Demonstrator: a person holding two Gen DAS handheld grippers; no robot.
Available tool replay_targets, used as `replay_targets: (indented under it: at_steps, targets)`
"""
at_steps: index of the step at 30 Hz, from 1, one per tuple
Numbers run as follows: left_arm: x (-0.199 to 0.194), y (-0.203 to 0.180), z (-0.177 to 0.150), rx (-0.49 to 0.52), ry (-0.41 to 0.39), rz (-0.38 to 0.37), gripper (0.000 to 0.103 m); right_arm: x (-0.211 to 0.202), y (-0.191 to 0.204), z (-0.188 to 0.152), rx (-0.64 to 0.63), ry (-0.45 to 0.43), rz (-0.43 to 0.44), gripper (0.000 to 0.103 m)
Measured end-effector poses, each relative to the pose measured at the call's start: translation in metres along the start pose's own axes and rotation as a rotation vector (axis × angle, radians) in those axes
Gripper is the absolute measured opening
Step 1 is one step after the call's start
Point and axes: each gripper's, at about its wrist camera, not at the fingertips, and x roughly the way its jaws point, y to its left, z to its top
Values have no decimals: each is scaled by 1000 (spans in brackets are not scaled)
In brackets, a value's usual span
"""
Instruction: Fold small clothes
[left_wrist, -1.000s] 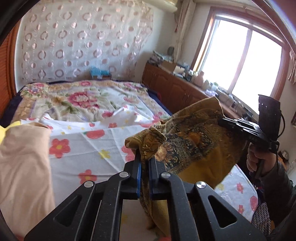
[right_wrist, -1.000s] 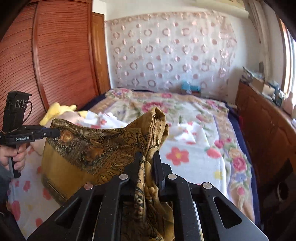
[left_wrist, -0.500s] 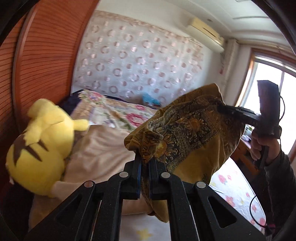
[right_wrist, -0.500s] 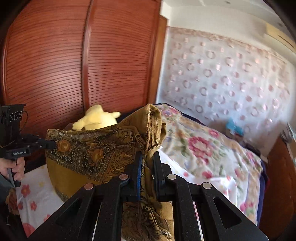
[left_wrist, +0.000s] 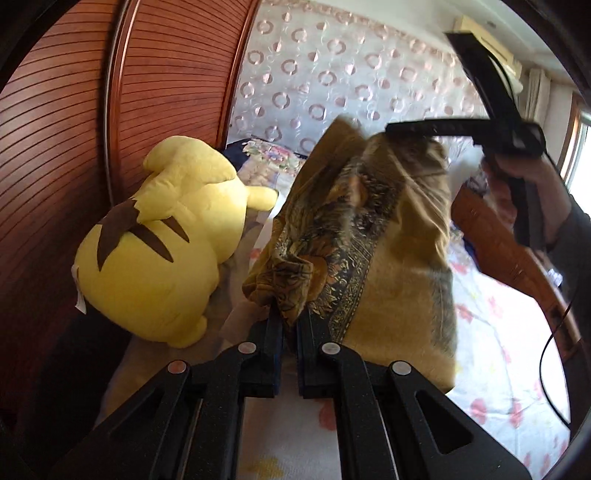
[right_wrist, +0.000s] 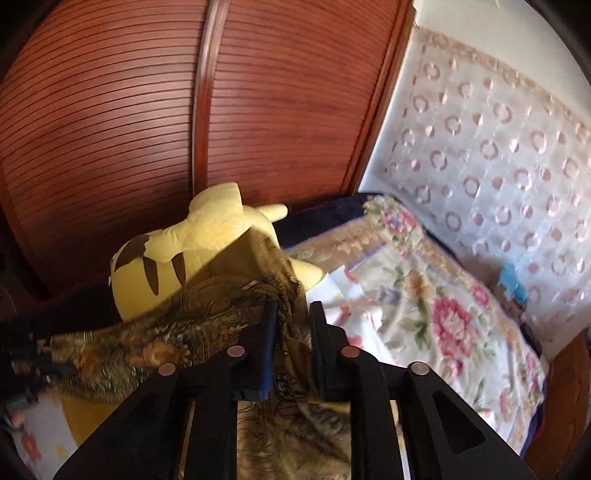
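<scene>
A mustard-yellow garment with a dark paisley band (left_wrist: 373, 236) hangs in the air over the bed. My left gripper (left_wrist: 289, 317) is shut on one bunched corner of it. My right gripper (right_wrist: 292, 314) has its jaws a little apart with the garment's cloth (right_wrist: 207, 332) still between them; the cloth looks loose there. In the left wrist view the right gripper (left_wrist: 391, 129) sits at the garment's upper far edge, held by a hand. The image is blurred by motion.
A yellow plush toy (left_wrist: 162, 243) lies at the left of the bed against a reddish slatted wardrobe (right_wrist: 184, 110). The flowered bedspread (right_wrist: 443, 306) stretches to the right. A patterned curtain (left_wrist: 332, 81) covers the far wall.
Both grippers have swung left with the garment, toward the plush toy and wardrobe. The right gripper's jaws have parted from a tight clamp.
</scene>
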Motion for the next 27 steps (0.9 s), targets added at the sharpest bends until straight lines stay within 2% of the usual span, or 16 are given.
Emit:
replay_targets:
  at_steps: [2,5,7,9,13,16,18,20,22,27]
  targets:
    - [1,-1,-5,3,9,1,6,9,-5,-1,44,27,-25,27]
    - [-2,4,-7,5,11,4,6,1,-11,-1,95,-25,-45,42]
    - [-6,2,-7,6,7,7,7,-4,-12,-12,117,-38,-47,43]
    - [-6,6,-1,18,8,23,11,-7,-9,-29,116,-20,-31,43]
    - [-14,4,3,68,-14,64,25,-17,6,-55,154,-31,-26,43]
    - [-24,1,5,89,-35,56,39,-51,17,-86,210,-39,-17,43]
    - [-33,-4,5,108,-42,46,43,-76,27,-104,233,-46,-20,43]
    - [-42,-11,5,131,-50,39,54,-103,36,-122,256,-56,-31,43]
    - [-53,-22,3,158,-62,18,70,-124,43,-138,282,-69,-43,43]
    - [-74,-52,-6,223,-76,-25,80,-181,65,-175,337,-104,-75,43]
